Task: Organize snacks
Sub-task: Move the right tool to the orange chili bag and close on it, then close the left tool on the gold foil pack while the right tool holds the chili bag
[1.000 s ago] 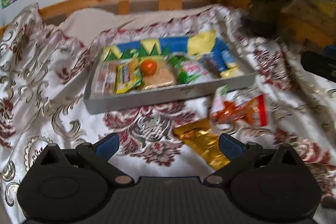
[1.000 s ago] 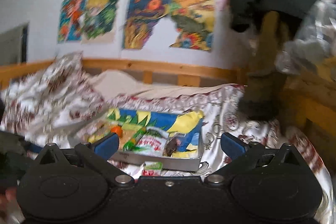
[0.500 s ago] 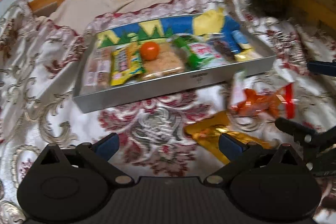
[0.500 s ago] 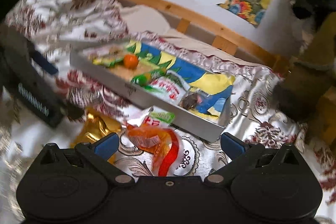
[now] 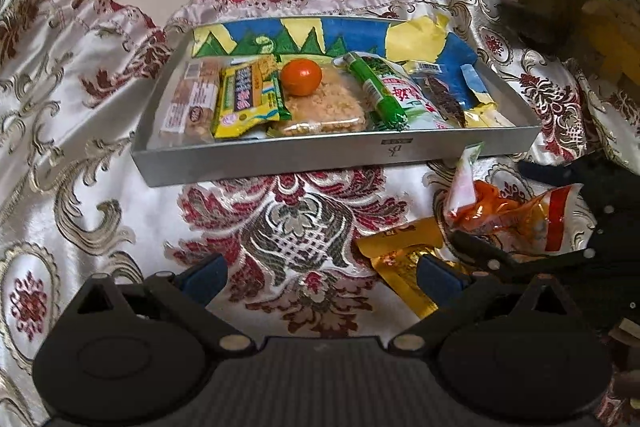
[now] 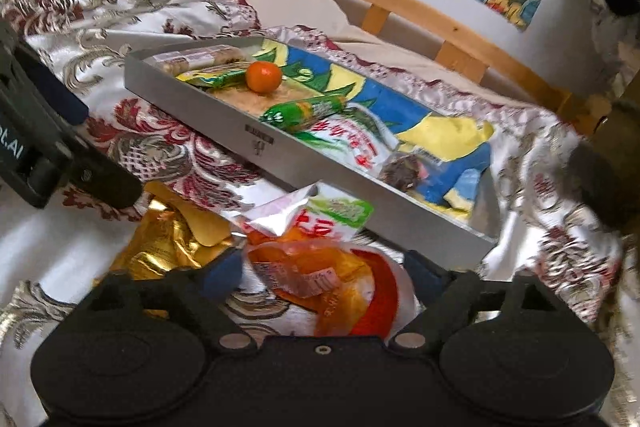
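Grey tray (image 5: 280,157) at 12 o'clock on the bed, packed: orange fruit (image 5: 301,77) atop crumbly bar, green sausage (image 5: 376,89) beside. Outside at 4 o'clock: orange packet (image 5: 508,215), gold packet (image 5: 404,259), crumpled, overlapping.

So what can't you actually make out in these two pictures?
- Orange packet: right wrist view, lower end hidden behind the right gripper; whether its pads touch it is unclear.
- Gold packet: left wrist view, partly hidden behind the left gripper.
- Packet labels in the tray: too small to read.
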`<state>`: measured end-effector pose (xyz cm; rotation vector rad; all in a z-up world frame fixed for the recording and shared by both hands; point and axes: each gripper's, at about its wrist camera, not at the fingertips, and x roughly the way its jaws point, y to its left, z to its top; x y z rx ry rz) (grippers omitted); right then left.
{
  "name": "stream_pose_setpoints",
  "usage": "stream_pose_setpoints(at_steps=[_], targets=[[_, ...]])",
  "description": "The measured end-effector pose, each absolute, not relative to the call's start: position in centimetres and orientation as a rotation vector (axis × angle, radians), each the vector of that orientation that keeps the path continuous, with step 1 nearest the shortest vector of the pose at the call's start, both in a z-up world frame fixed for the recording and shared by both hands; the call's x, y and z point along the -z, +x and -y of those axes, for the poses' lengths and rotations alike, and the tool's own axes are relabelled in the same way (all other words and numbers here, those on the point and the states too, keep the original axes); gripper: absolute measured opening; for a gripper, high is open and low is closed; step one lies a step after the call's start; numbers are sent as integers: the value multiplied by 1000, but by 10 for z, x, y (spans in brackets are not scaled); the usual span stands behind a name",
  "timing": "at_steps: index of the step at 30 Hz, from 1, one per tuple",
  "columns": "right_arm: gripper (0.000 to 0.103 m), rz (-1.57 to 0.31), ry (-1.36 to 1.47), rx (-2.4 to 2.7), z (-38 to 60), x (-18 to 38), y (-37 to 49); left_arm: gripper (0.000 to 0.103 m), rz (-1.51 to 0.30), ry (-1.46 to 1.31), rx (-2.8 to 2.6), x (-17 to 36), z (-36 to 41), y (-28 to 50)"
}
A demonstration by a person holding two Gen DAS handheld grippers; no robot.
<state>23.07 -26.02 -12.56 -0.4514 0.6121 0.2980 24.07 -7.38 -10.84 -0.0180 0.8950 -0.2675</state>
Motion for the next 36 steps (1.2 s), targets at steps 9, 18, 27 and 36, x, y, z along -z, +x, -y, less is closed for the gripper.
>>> stream_pose_setpoints(at_steps=[9, 18, 27, 36], targets=[[53, -706, -357, -350, 275, 106, 230, 92, -892, 24, 373, 116, 86, 233], [52, -740, -272, -293, 299, 89, 219, 91, -938, -98, 483, 129, 104, 243], [52, -767, -222, -269, 308, 90, 227, 90, -992, -181, 424, 132, 112, 265], [52, -719, -214, -256, 307, 75, 220, 55, -972, -83, 402, 124, 125, 246]])
